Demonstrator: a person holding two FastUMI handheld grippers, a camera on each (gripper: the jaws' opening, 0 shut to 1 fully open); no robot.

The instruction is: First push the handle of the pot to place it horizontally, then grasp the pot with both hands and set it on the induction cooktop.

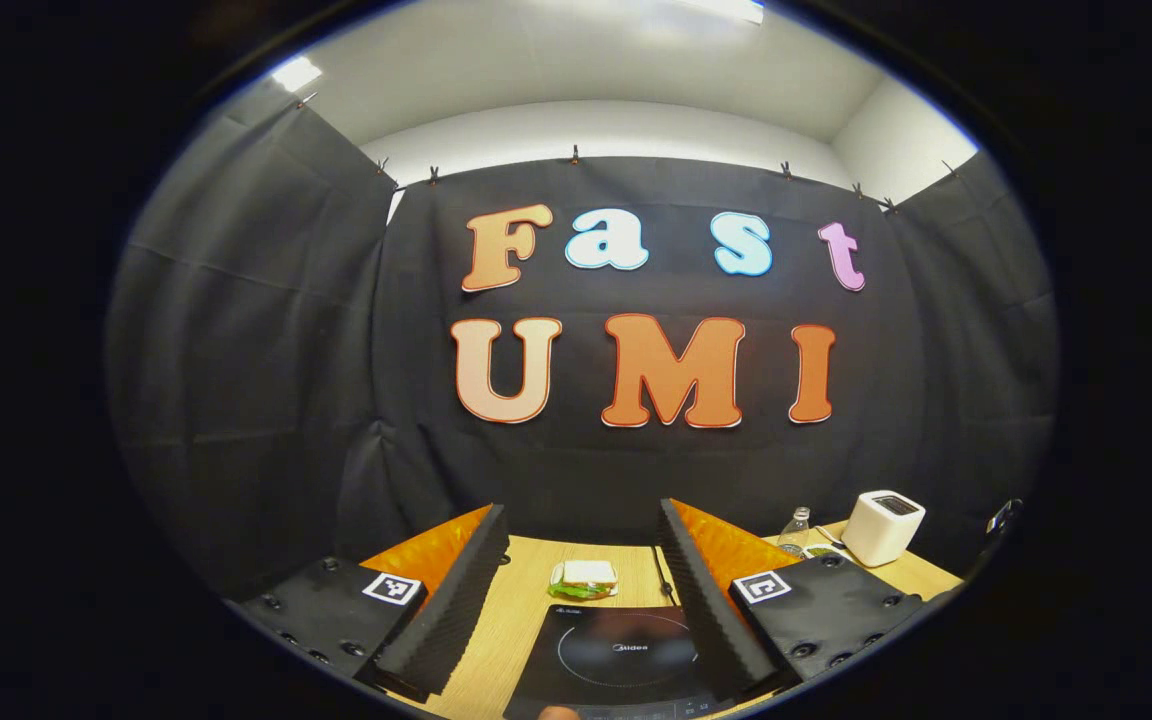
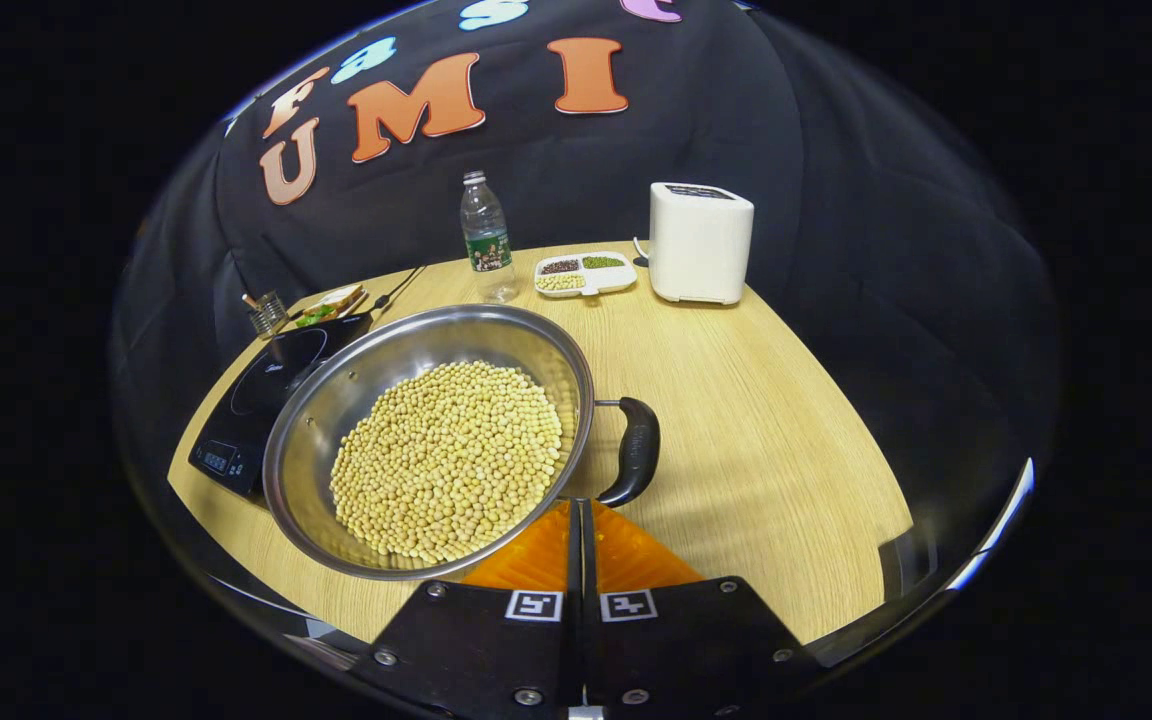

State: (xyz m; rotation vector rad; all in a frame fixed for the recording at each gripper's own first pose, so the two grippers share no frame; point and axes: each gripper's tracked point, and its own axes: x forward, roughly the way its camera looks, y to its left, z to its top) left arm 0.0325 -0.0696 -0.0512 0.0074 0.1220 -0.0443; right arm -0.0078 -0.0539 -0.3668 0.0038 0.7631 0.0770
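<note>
The left tool (image 1: pixel 584 585) hangs above the bench (image 1: pixel 526 610) with its fingers spread wide and nothing between them. Below and just ahead of it lies the cooktop (image 1: pixel 616 655), dark and flat, and past that, between the fingers, a sandwich (image 1: pixel 584 578). To its right, farther back, stand a bottle (image 1: pixel 794 530) and a white toaster (image 1: pixel 883 527). Black cloth walls close the booth on three sides, under a white ceiling with a lit panel.

In the right gripper view the bench (image 2: pixel 766 420) is pale wood grain with a curved far edge. Far left of the right tool (image 2: pixel 581 530) is the cooktop (image 2: pixel 261 400), with a small holder (image 2: pixel 266 315) and the sandwich (image 2: pixel 331 303) behind it. The pot (image 2: pixel 436 440), steel and full of beans (image 2: pixel 451 455), sits on the bench just ahead and left of this tool, its left rim over the cooktop's corner. The tool's fingers are pressed together with nothing held, their tips at the pot's near rim. The pot's handle (image 2: pixel 634 450) juts right, just ahead of the tips. Farther back stand the bottle (image 2: pixel 484 238), a sectioned tray (image 2: pixel 584 275) and the toaster (image 2: pixel 699 242).
</note>
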